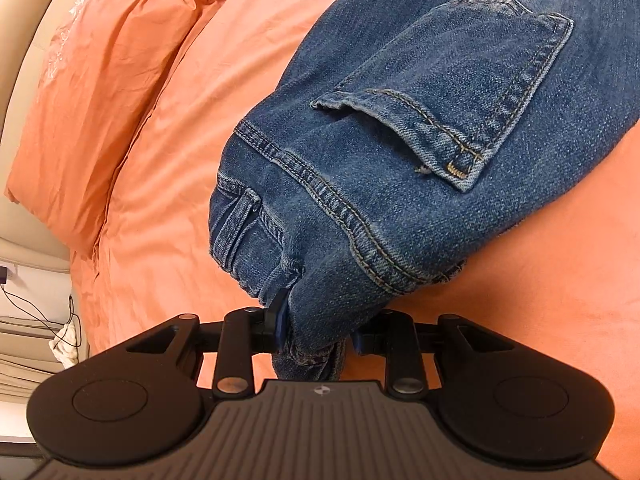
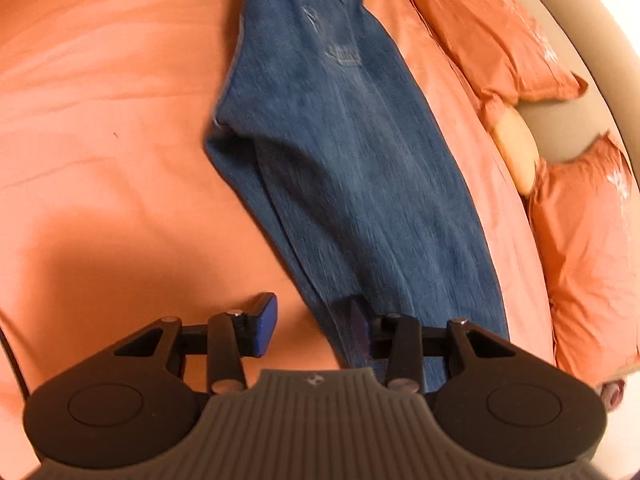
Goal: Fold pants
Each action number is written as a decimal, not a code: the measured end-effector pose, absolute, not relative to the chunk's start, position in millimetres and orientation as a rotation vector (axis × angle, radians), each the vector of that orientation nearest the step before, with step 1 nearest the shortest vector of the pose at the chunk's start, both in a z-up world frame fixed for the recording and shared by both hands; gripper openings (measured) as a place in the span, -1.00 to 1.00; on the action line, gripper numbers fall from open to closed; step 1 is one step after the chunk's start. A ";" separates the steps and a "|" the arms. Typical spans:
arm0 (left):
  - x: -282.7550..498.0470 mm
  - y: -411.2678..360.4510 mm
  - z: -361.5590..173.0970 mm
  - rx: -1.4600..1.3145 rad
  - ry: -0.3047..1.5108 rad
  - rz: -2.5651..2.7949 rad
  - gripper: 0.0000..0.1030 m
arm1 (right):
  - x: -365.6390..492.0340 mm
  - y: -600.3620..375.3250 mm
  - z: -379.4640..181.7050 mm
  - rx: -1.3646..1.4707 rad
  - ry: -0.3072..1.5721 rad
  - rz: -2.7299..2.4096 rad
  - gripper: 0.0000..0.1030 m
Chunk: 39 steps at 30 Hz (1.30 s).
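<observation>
Right gripper (image 2: 312,326) straddling the jeans' near edge, fingers apart.
The jeans (image 2: 344,152) run from bottom centre to top centre across the orange bedsheet (image 2: 100,100); the left gripper (image 1: 318,330) is clamped on their waistband end.

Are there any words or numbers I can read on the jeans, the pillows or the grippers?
None can be read.
Pillow: white embroidered decoration, too blurred to tell whether it is lettering.
Jeans: pale patch, blurred.
Left gripper and right gripper: small round emblem, no letters.
</observation>
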<state>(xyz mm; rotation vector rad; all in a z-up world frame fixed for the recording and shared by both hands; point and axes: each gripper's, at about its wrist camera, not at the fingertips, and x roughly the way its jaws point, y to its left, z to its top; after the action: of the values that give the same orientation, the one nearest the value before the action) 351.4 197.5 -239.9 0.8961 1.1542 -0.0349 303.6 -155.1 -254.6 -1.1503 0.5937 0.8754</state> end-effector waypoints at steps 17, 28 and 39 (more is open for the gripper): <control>360.2 201.5 -247.2 0.882 1.194 -0.007 -0.34 | 275.5 -159.4 -277.1 -1.275 0.641 0.899 -1.00; 330.6 197.2 -199.6 0.827 1.178 -0.056 0.03 | 302.5 -249.1 -225.2 -0.701 0.838 0.582 -0.64; 343.5 122.7 -120.2 0.548 1.072 -0.143 0.02 | 363.0 -426.0 -181.4 -0.114 0.972 0.126 -0.21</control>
<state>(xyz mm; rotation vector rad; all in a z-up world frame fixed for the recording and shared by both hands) 343.5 122.7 -120.2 0.5475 1.0720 -0.1428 363.0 -426.0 -181.4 -0.1139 0.9725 0.1259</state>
